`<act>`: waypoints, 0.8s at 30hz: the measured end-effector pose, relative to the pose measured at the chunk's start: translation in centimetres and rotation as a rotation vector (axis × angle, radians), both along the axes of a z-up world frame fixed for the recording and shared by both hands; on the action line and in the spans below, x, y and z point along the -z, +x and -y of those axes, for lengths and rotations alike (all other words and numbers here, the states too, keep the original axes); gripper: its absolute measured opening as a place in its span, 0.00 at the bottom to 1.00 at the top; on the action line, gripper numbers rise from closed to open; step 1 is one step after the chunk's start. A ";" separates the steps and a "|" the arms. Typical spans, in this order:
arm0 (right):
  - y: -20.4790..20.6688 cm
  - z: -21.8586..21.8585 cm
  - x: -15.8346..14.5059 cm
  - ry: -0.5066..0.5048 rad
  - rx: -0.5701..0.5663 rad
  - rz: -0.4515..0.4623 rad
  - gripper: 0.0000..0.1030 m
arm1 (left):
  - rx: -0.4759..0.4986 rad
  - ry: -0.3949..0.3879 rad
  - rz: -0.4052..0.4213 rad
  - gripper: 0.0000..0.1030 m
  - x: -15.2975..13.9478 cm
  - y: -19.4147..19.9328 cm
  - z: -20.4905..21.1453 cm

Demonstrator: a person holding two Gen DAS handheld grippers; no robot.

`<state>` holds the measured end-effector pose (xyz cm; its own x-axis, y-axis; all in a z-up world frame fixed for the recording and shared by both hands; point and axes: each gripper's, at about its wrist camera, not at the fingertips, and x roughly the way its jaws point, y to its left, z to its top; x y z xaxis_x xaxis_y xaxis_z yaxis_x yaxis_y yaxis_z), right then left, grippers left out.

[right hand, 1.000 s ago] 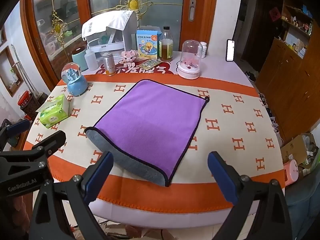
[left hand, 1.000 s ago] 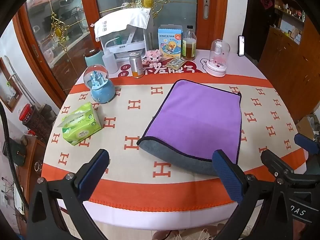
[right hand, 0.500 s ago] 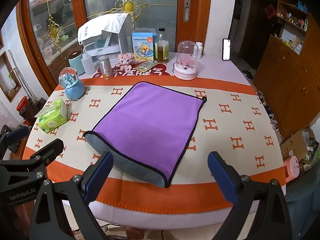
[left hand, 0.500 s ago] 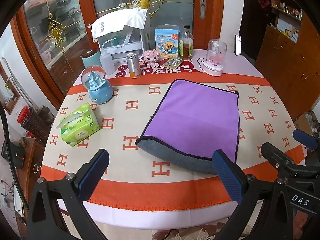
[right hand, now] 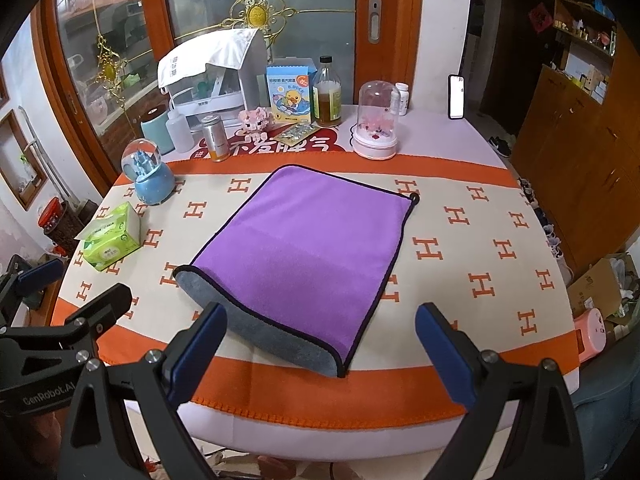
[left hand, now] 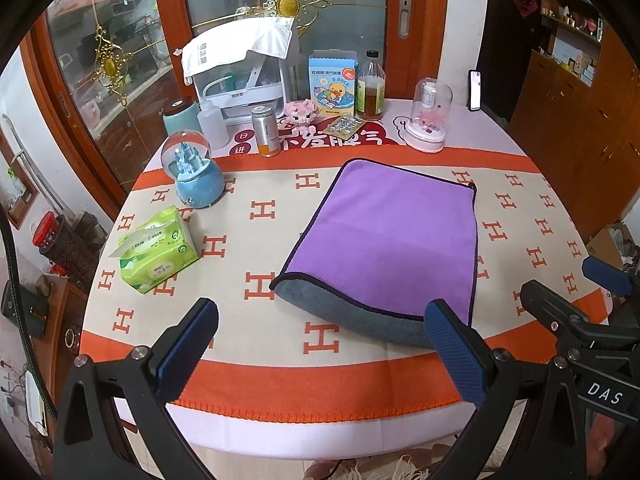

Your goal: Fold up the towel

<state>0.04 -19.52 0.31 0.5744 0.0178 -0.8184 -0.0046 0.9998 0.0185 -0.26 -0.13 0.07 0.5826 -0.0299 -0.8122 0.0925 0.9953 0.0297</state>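
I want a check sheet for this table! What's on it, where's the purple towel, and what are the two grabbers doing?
Surface: round table under an orange-and-cream H-pattern cloth.
Job's things: purple towel lies folded once, grey fold nearest.
Clutter: tissue pack, snow globe, duck box, bottle, glass dome.
Grippers: left gripper and right gripper open, holding nothing.
Cables: nothing seen.
Surroundings: glass doors, wooden cabinets.

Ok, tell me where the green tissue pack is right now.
The green tissue pack lies on the table's left side in both wrist views, just in front of the blue snow globe and well left of the purple towel.
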 end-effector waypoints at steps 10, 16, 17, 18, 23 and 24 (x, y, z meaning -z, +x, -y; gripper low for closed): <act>0.0 0.0 -0.1 0.009 -0.002 0.001 0.93 | 0.001 -0.001 0.001 0.99 0.0 0.0 0.0; -0.1 -0.1 -0.2 0.014 -0.001 0.005 0.93 | 0.003 -0.003 0.002 0.99 -0.2 0.1 0.0; -0.1 -0.1 -0.2 0.014 -0.002 0.005 0.93 | 0.003 -0.003 0.002 0.99 -0.2 0.1 0.0; -0.1 -0.1 -0.2 0.014 -0.002 0.005 0.93 | 0.003 -0.003 0.002 0.99 -0.2 0.1 0.0; -0.1 0.0 -0.2 0.014 -0.002 0.005 0.93 | 0.003 -0.005 0.006 0.99 -0.3 0.1 0.1; -0.1 0.0 -0.3 0.014 -0.002 0.006 0.93 | 0.004 -0.006 0.006 0.99 -0.3 0.1 0.1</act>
